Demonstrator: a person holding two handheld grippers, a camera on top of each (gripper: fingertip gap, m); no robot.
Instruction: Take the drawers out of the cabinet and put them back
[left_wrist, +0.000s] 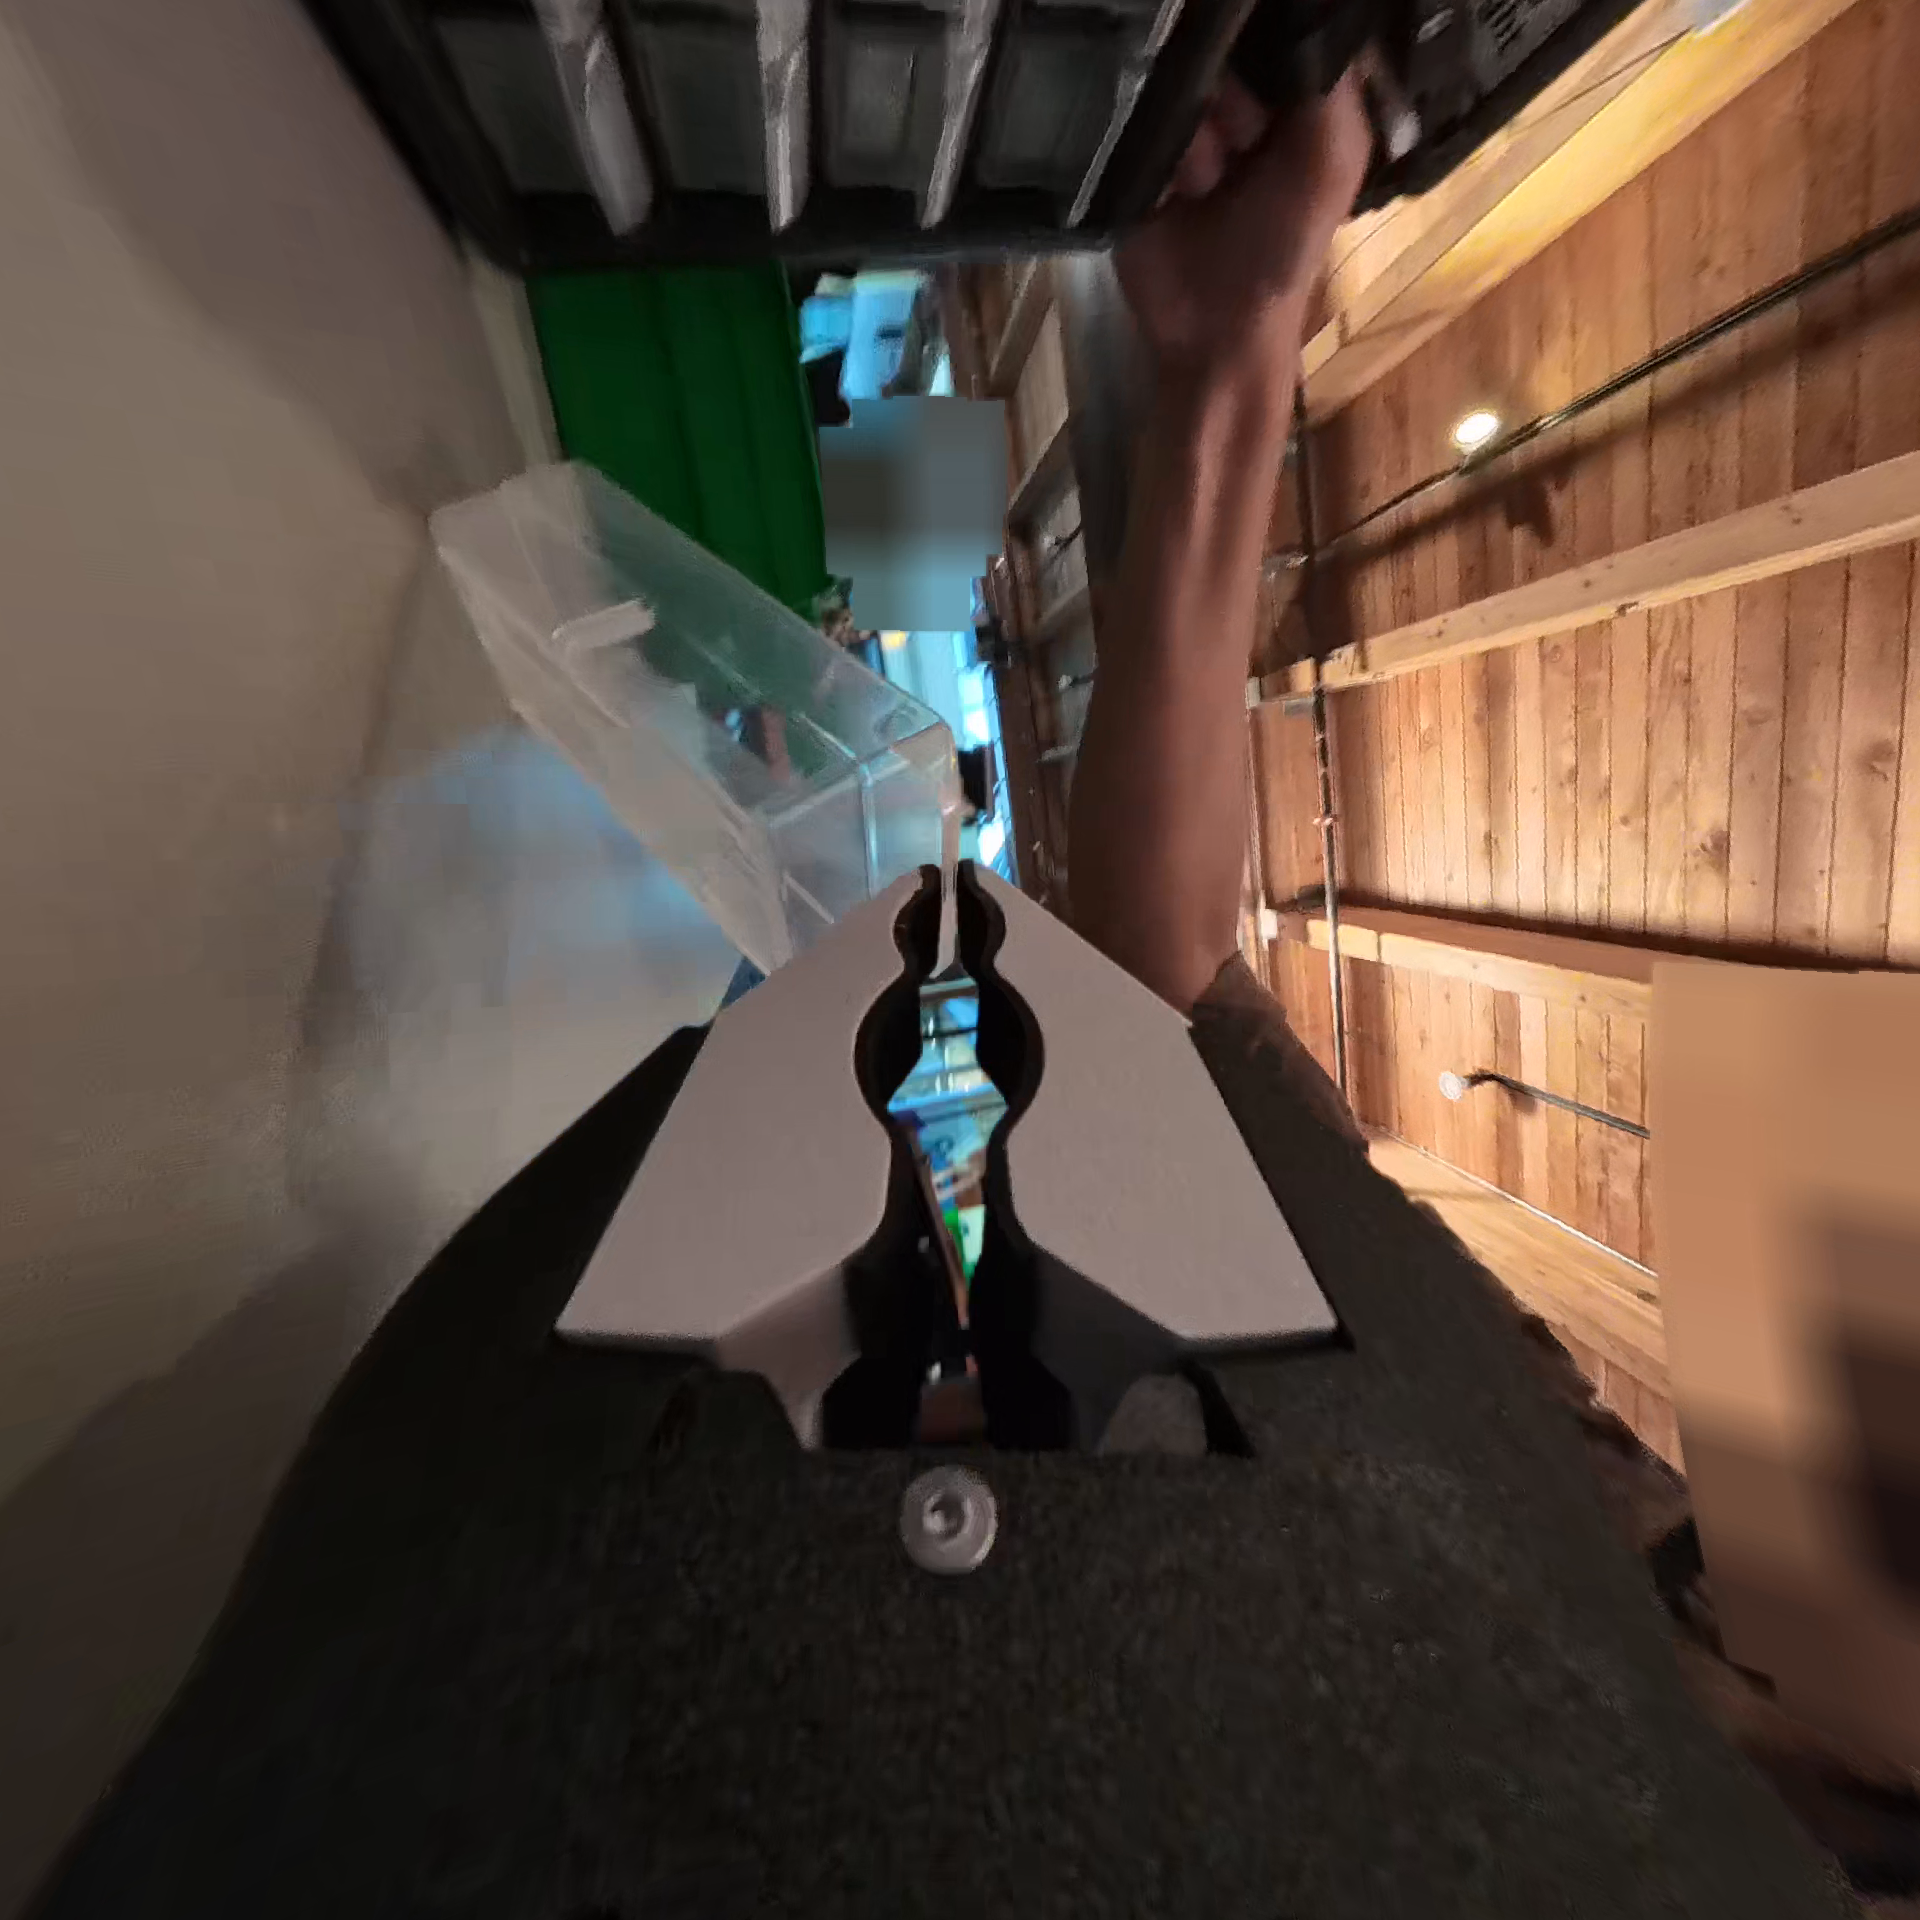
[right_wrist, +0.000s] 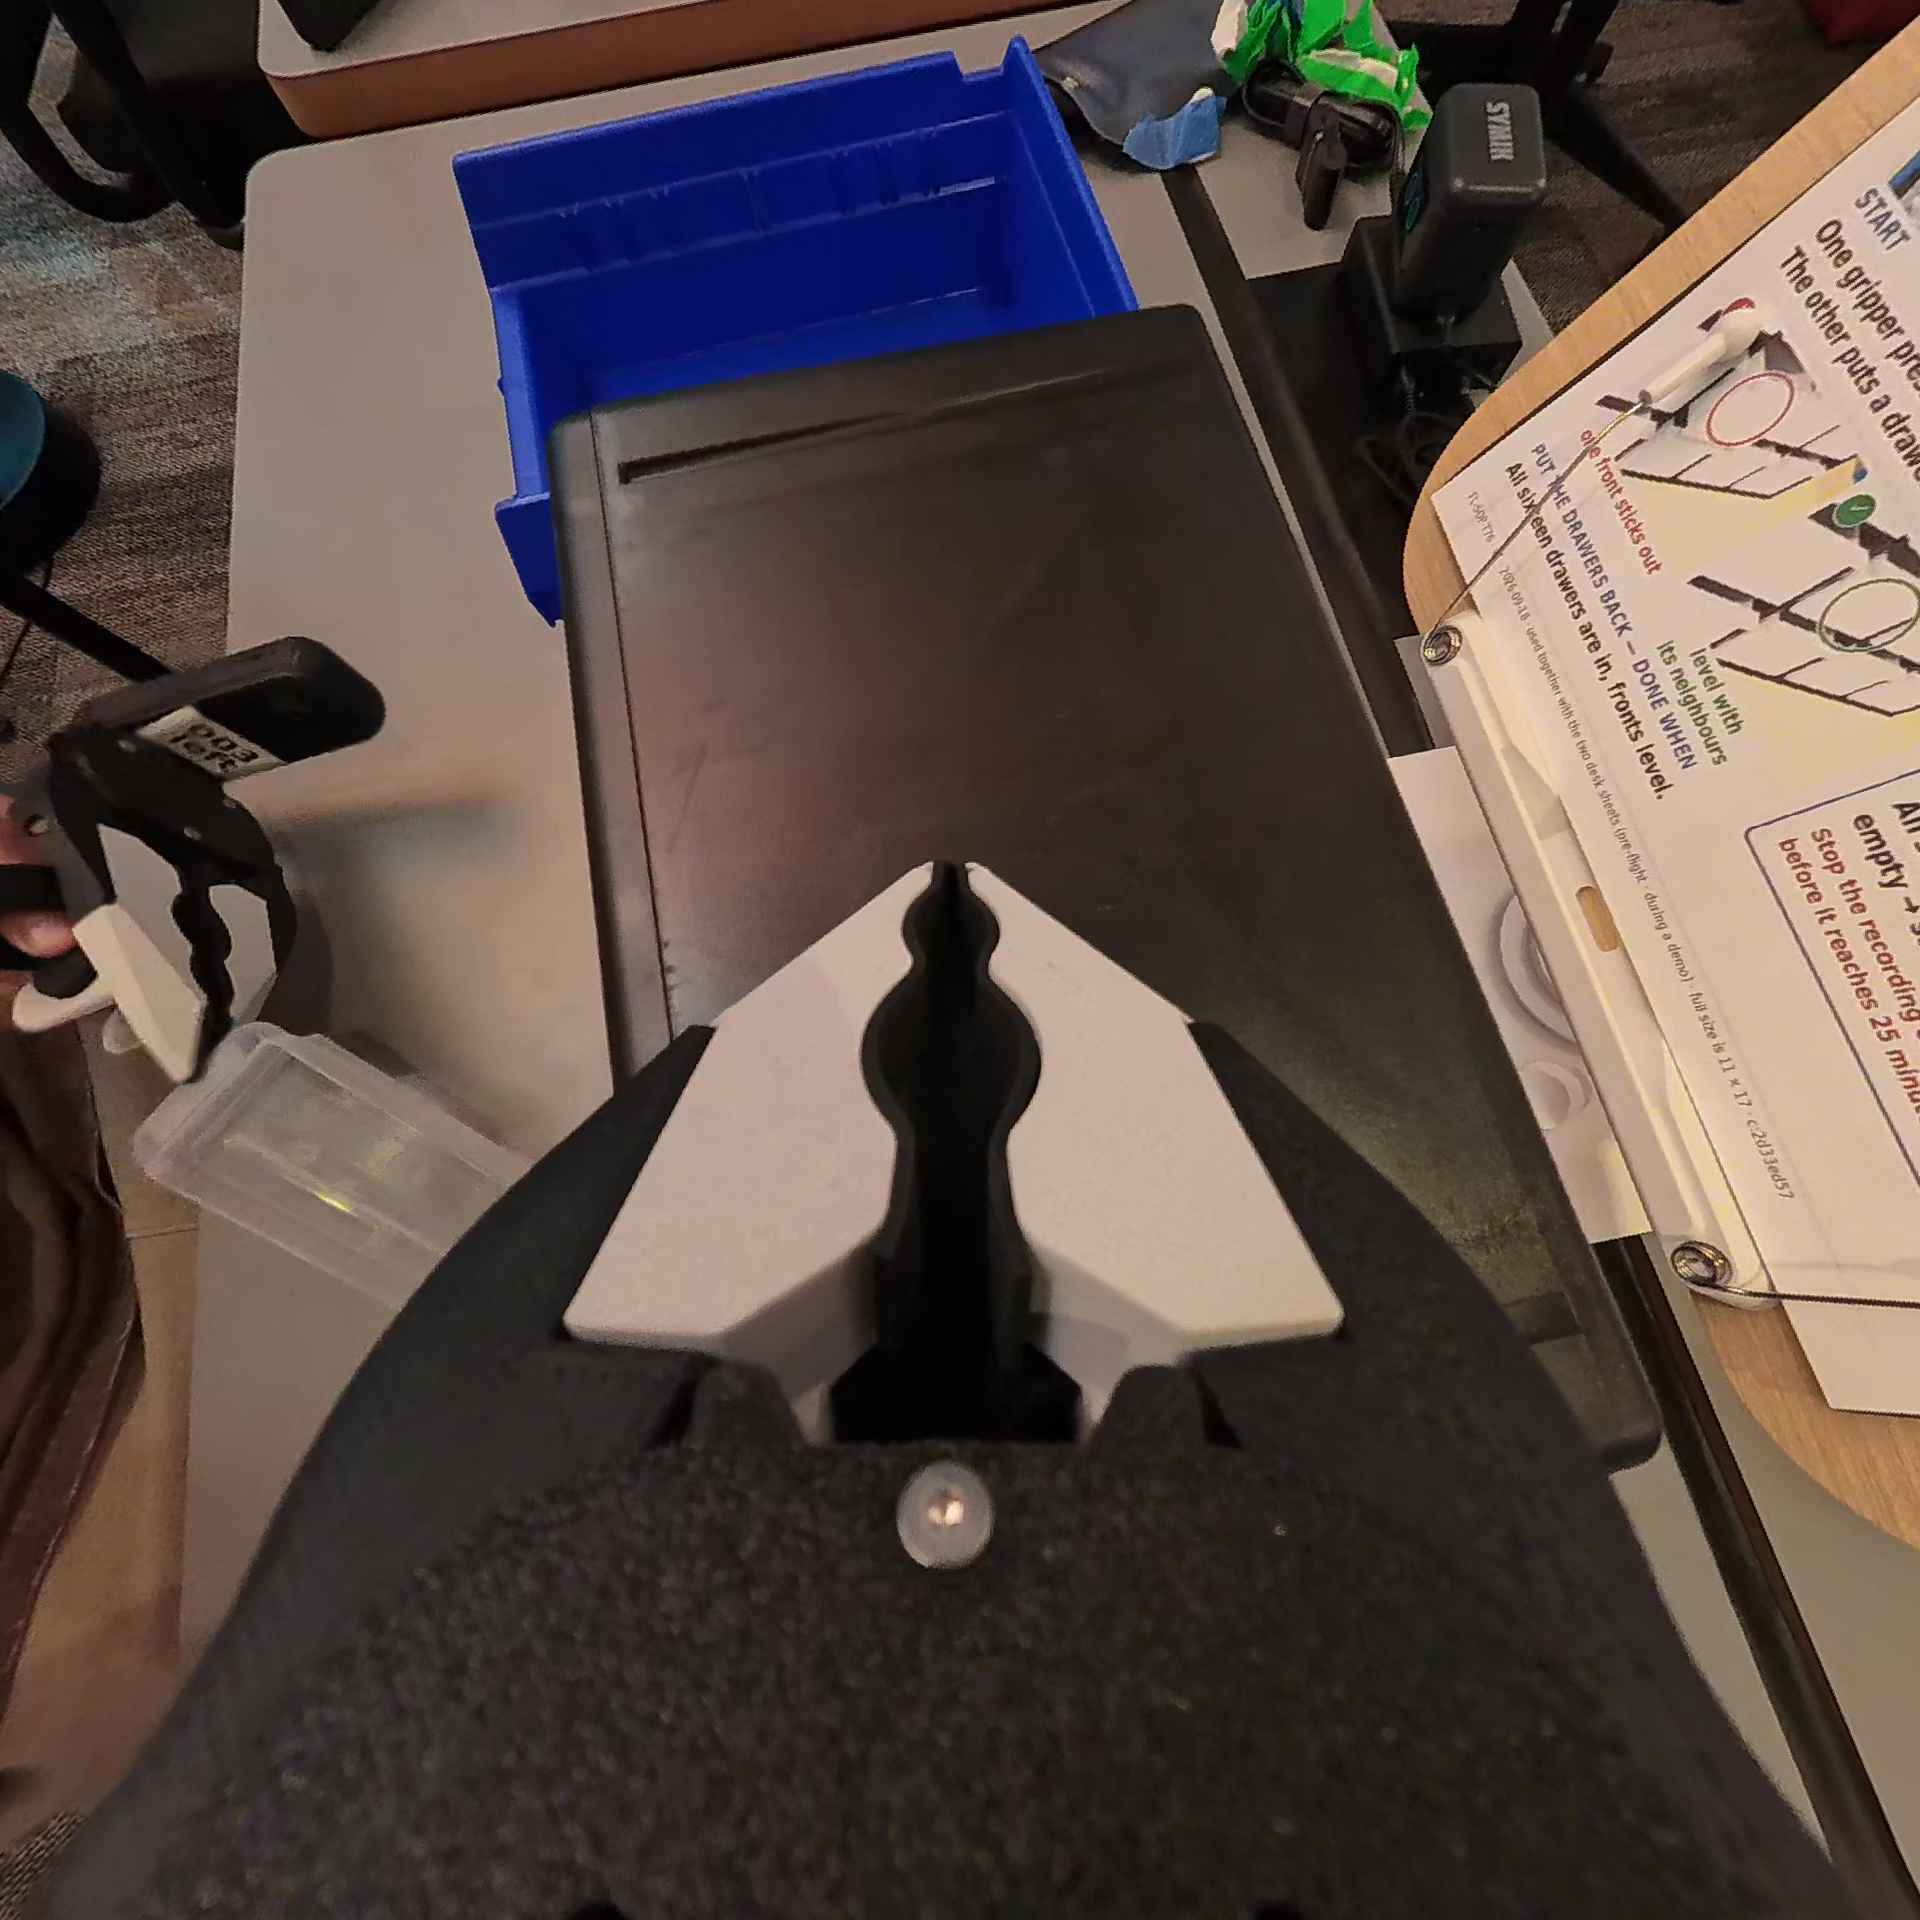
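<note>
My left gripper (left_wrist: 948, 883) is shut on the front tab of a clear plastic drawer (left_wrist: 675, 686), holding it out in the air, clear of the black cabinet (left_wrist: 831, 114). Several clear drawers still sit in the cabinet's front. In the right wrist view the left gripper (right_wrist: 203, 1039) holds that same drawer (right_wrist: 322, 1153) low at the left, beside the cabinet. My right gripper (right_wrist: 951, 873) is shut and empty, its tips down at the cabinet's flat black top (right_wrist: 987, 644). A person's bare arm (left_wrist: 1174, 644) reaches up to the cabinet top.
A blue bin (right_wrist: 769, 239) stands behind the cabinet on the grey table (right_wrist: 395, 727). A printed sheet (right_wrist: 1714, 727) lies on a wooden board at the right. Tape rolls and a black device (right_wrist: 1475, 177) sit at the back right.
</note>
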